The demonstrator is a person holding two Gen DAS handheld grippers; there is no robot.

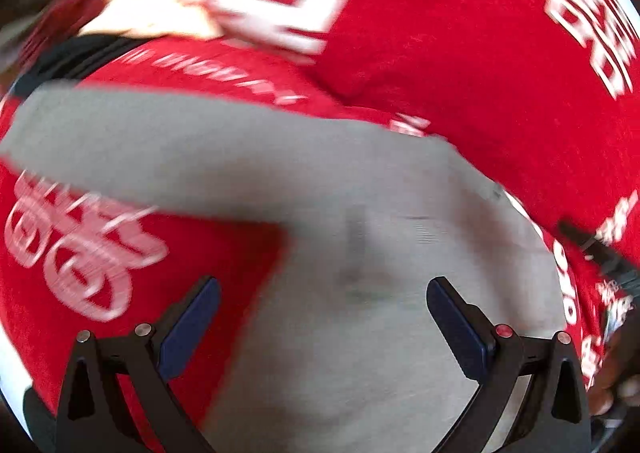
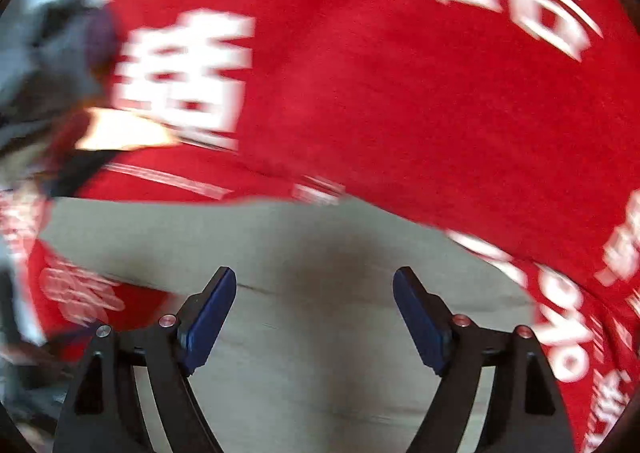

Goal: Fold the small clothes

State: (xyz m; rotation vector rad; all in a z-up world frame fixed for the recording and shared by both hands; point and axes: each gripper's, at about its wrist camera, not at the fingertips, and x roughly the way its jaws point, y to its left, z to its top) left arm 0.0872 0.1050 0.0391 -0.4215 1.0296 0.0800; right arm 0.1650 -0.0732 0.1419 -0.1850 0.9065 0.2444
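L gripper (image 1: 323, 301): fingers wide open, nothing between them, above the grey garment (image 1: 280, 157). R gripper (image 2: 314, 293): fingers also wide open, empty, over the same grey garment (image 2: 280, 237). Garment lies spread on a red cloth (image 1: 460, 53) w/ white print. Both views blurred, so contact unclear.

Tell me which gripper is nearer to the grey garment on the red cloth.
Cannot tell: the left gripper and the right gripper both hang open right above the grey garment, neither touching it.
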